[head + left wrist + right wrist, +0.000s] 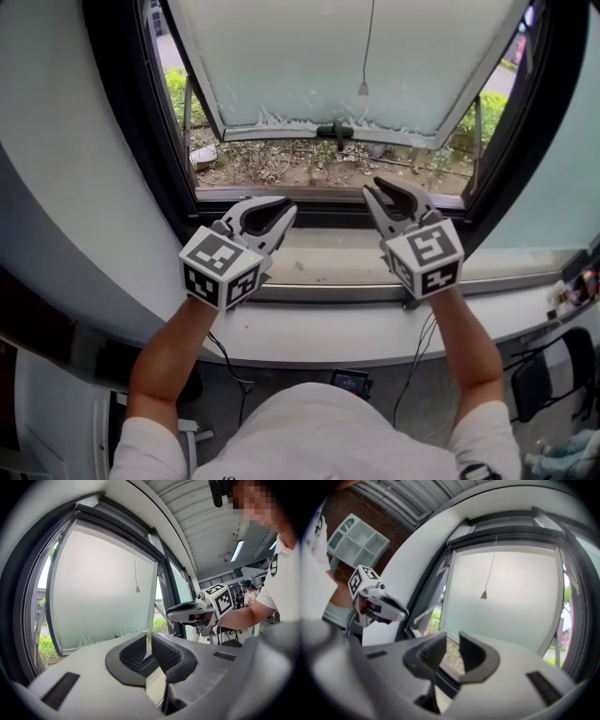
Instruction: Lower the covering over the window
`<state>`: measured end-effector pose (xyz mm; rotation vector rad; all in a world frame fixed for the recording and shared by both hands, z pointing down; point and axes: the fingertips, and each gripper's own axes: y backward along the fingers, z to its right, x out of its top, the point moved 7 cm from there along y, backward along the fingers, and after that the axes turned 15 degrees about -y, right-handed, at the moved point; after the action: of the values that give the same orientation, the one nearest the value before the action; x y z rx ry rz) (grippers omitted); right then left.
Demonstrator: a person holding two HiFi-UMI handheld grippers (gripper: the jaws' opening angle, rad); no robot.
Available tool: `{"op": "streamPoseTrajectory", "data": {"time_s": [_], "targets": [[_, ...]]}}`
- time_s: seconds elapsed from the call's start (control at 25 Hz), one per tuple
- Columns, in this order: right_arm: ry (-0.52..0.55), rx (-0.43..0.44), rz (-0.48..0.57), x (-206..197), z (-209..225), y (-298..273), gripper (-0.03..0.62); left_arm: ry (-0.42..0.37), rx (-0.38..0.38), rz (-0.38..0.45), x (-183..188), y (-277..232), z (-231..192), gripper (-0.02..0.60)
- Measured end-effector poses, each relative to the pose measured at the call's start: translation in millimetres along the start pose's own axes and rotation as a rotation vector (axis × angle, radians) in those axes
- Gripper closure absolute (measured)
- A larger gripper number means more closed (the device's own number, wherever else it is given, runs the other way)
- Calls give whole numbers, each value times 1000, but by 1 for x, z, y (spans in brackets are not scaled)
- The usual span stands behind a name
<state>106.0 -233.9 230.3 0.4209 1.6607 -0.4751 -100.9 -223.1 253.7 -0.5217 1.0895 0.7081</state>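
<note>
Item: left gripper [281, 214], hand-held, jaws closed together with only a slit between the ribbed pads [133, 652], nothing held. Item: right gripper [380, 192], held level beside the left one, jaws parted, gap empty, nothing grasped. Directly below both jaw sets the window sill [328, 264] is found. Ahead of them stands the dark window frame [141, 122], with the frosted sash [309, 66] swung outward at its foot and its handle [337, 131] between the two grippers and further out. Above and ahead of the right gripper, well apart from either jaw set, the pull cord [367, 42] is seen hanging free, ended by a small pull weight [362, 89]. The covering itself cannot be made out in any view and is judged to be rolled up above the frame. The task is judged not yet started. Hazards noted: the cord is thin and unsupported, so it may be nudged aside and missed. A grip taken on the cord, not the weight, may let it slide through the pads. Draught through the open sash may set it swinging. A sideways pull may run the covering down crooked.
</note>
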Motion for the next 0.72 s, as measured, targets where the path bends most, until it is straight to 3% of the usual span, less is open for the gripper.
{"op": "streamPoseTrajectory", "data": {"time_s": [0.72], "targets": [[114, -59, 45, 67, 34, -45, 513, -111, 54, 8, 47, -23, -36, 549]]}}
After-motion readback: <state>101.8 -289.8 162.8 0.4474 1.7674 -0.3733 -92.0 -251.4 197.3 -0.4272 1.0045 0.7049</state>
